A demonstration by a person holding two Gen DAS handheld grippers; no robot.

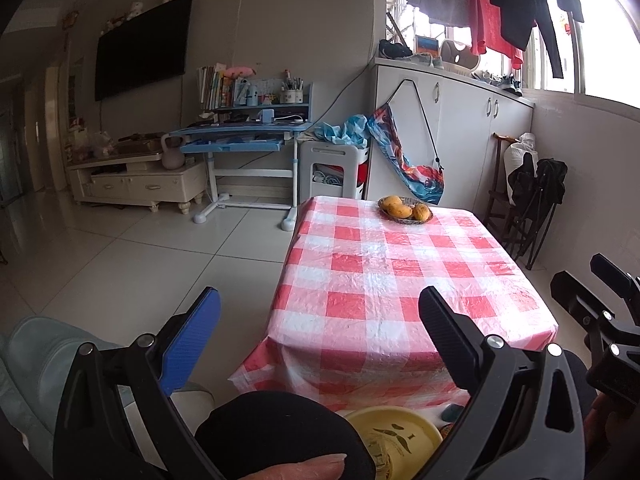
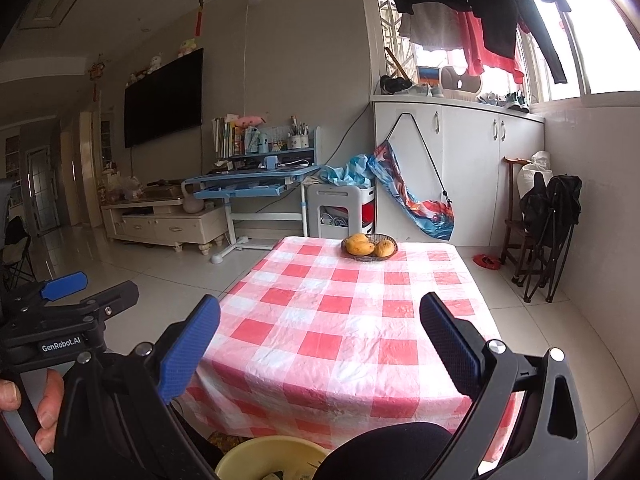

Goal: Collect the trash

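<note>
A table under a red-and-white checked cloth [image 1: 380, 280] [image 2: 340, 320] stands in front of me, and I see no loose trash on it. At its far end sits a woven bowl of mangoes [image 1: 405, 209] [image 2: 369, 246]. My left gripper [image 1: 320, 294] is open and empty above the table's near left corner. My right gripper [image 2: 320, 300] is open and empty over the near edge. Each gripper shows in the other's view, the right one [image 1: 588, 280] and the left one [image 2: 96, 286]. A yellow basin [image 1: 396, 432] [image 2: 260, 456] sits low beside a person's dark-clad knee [image 1: 276, 428].
A blue desk [image 1: 240, 136], a cream TV cabinet [image 1: 136, 184] and a white stool [image 1: 332, 172] stand across the tiled floor. White cupboards [image 2: 472, 168] line the back. Folded black chairs [image 2: 552, 232] lean right of the table, with a red item [image 2: 486, 261] on the floor.
</note>
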